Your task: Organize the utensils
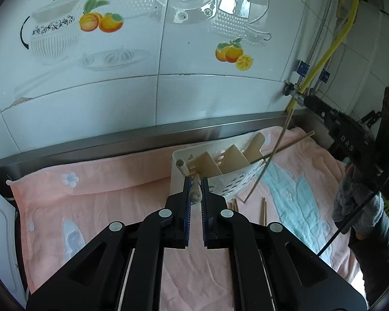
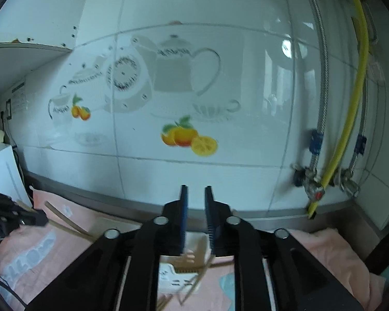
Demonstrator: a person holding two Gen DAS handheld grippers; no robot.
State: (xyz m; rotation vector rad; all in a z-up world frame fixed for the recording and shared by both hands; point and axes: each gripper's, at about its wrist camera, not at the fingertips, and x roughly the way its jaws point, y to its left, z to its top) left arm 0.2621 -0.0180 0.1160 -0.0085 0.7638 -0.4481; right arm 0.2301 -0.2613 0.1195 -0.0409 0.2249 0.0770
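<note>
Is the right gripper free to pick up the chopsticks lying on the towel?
Probably yes: the right gripper holds nothing, and the loose chopsticks lie uncovered on the towel beside the caddy, though it hangs above them.

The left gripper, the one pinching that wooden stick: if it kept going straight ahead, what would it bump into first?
Most likely the white utensil holder: the left gripper points at its near left corner, the wooden stick leading. Depth is hard to judge.

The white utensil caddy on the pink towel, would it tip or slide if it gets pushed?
The utensil caddy already sits tilted on the soft pink towel, so it probably tips easily. Its perforated plastic walls look thin, so it is likely light. The towel may bunch rather than let it slide.
</note>
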